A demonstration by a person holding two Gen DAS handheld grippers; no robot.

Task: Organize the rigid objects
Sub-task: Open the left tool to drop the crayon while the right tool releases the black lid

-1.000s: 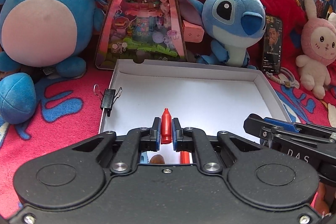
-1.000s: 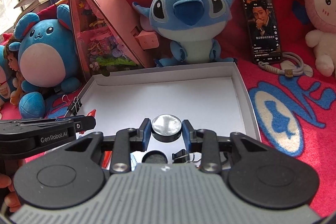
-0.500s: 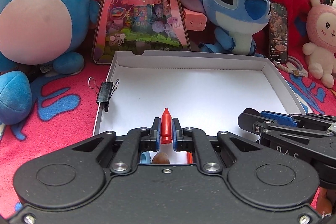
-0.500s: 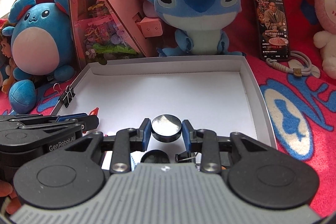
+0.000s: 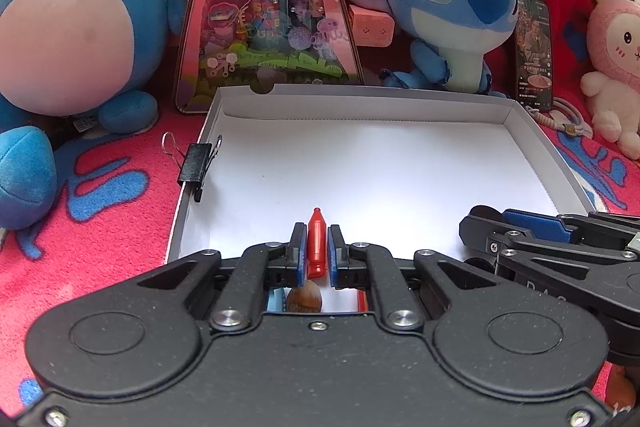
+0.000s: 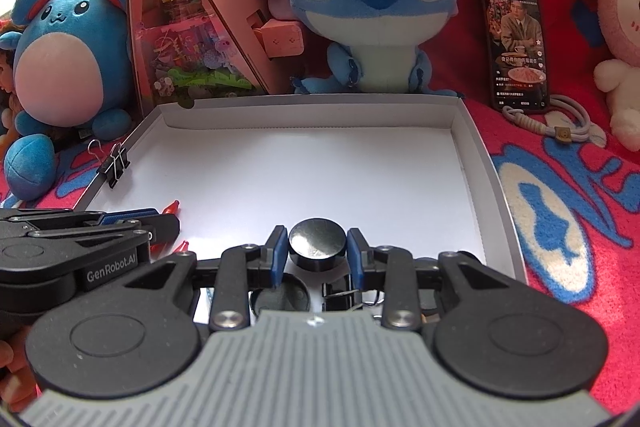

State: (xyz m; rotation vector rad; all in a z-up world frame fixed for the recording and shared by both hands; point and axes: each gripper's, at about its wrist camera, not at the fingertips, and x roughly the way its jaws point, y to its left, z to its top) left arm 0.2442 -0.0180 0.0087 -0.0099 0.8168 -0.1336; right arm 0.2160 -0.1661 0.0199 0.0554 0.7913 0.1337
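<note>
On a red blanket lined with plush toys, over the near edge of a white box [image 5: 360, 99], the left gripper [image 5: 317, 251] pinches a light, stiff red crayon [image 5: 317, 243] mid-body while the right gripper [image 6: 318, 253] clamps a smooth, possibly slippery black disc [image 6: 318, 247] by its rim.

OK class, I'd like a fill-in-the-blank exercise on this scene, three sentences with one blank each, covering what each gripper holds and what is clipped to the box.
1. The left gripper is shut on a small ____ bottle-shaped piece.
2. The right gripper grips a round black ____.
3. A black binder clip sits on the ____ wall of the white box.

Missing words: red; disc; left
</note>
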